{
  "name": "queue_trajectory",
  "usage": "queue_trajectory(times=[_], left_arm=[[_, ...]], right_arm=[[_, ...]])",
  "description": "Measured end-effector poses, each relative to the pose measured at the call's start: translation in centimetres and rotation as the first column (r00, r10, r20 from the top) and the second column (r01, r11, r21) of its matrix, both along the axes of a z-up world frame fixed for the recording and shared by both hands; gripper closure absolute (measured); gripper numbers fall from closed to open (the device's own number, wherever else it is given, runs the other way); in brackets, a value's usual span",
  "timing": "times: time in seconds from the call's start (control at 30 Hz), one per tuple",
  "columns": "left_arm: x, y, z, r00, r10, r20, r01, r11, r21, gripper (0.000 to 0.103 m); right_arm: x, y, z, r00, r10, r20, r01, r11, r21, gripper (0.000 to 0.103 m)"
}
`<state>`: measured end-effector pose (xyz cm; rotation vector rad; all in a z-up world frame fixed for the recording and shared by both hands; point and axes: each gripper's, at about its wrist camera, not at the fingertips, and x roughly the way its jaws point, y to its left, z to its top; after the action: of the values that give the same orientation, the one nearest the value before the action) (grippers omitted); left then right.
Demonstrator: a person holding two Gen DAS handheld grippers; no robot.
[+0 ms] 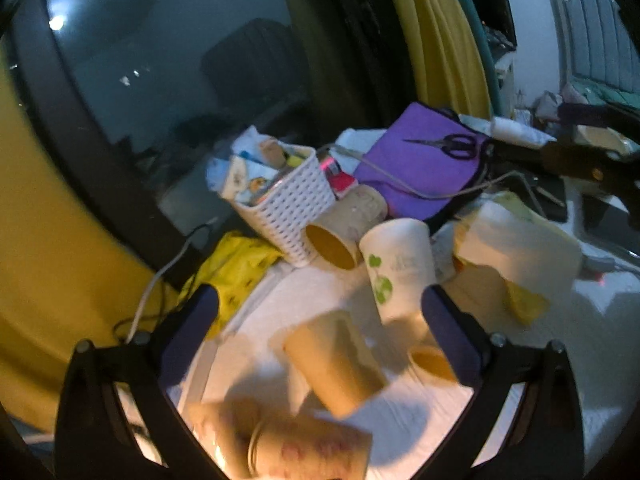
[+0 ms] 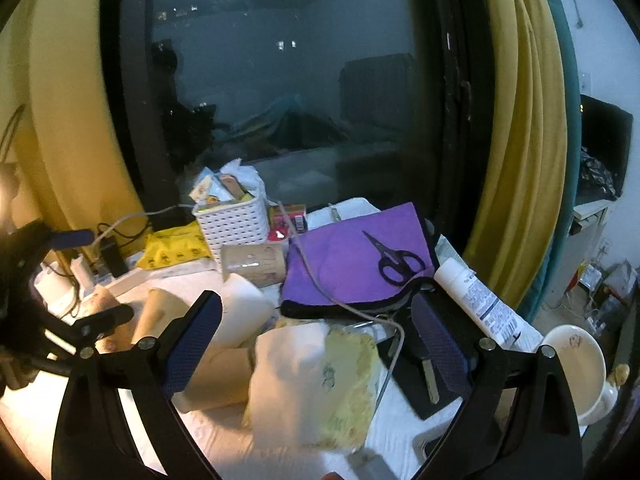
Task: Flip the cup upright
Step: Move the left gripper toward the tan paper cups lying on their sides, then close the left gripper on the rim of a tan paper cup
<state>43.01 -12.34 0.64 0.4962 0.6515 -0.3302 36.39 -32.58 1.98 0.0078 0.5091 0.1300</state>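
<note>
Cup (image 1: 336, 360) not yet upright: brown paper cup lies tipped on the white table (image 1: 440, 432), ungrasped.

Left wrist view: the cup lies between the spread fingers of the left hand-held gripper (image 1: 318, 312), touching neither pad. Its long axis runs from upper left to lower right; blur hides which end is the mouth. A white cup with green print (image 1: 396, 268) stands inverted just behind, and further cups lie about. Right hand-held gripper (image 2: 316, 316) is also spread, holding nothing, above a tissue pack (image 2: 316, 384). Judgement: grasp, rotation and setting down all remain.
</note>
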Motion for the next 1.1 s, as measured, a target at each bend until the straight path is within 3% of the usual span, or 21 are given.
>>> queue_trajectory(times=[0.43, 0.53, 0.57, 0.6, 0.63, 0.8, 1.1], left_arm=[[11.1, -4.1, -3.4, 0.993, -0.062, -0.099, 0.069, 0.995, 0.073, 0.002], [11.7, -4.8, -3.7, 0.995, -0.069, -0.070, 0.076, 0.991, 0.108, 0.002], [11.8, -5.1, -3.8, 0.993, -0.089, -0.081, 0.098, 0.989, 0.109, 0.007], [11.9, -5.3, -4.0, 0.991, -0.090, -0.104, 0.101, 0.989, 0.112, 0.021], [12.0, -5.4, -4.2, 0.990, -0.082, -0.118, 0.096, 0.988, 0.117, 0.029], [11.3, -6.4, -4.5, 0.984, -0.116, -0.135, 0.133, 0.983, 0.127, 0.031], [13.2, -6.9, -6.1, 0.958, -0.143, -0.251, 0.179, 0.976, 0.128, 0.031]], right_arm=[[7.9, 0.6, -1.5, 0.994, -0.003, -0.110, 0.003, 1.000, -0.007, 0.006], [8.6, 1.0, -1.9, 0.993, 0.002, -0.116, -0.003, 1.000, -0.004, 0.006], [8.7, 1.0, -2.0, 0.993, 0.004, -0.119, -0.004, 1.000, -0.003, 0.006], [8.9, 1.1, -2.1, 0.992, 0.004, -0.123, -0.004, 1.000, -0.002, 0.006], [8.9, 1.1, -2.3, 0.992, 0.005, -0.125, -0.005, 1.000, -0.001, 0.006], [8.9, 1.0, -2.4, 0.992, 0.007, -0.127, -0.006, 1.000, 0.008, 0.006], [8.5, 0.6, -2.4, 0.992, 0.006, -0.128, -0.005, 1.000, 0.008, 0.006]])
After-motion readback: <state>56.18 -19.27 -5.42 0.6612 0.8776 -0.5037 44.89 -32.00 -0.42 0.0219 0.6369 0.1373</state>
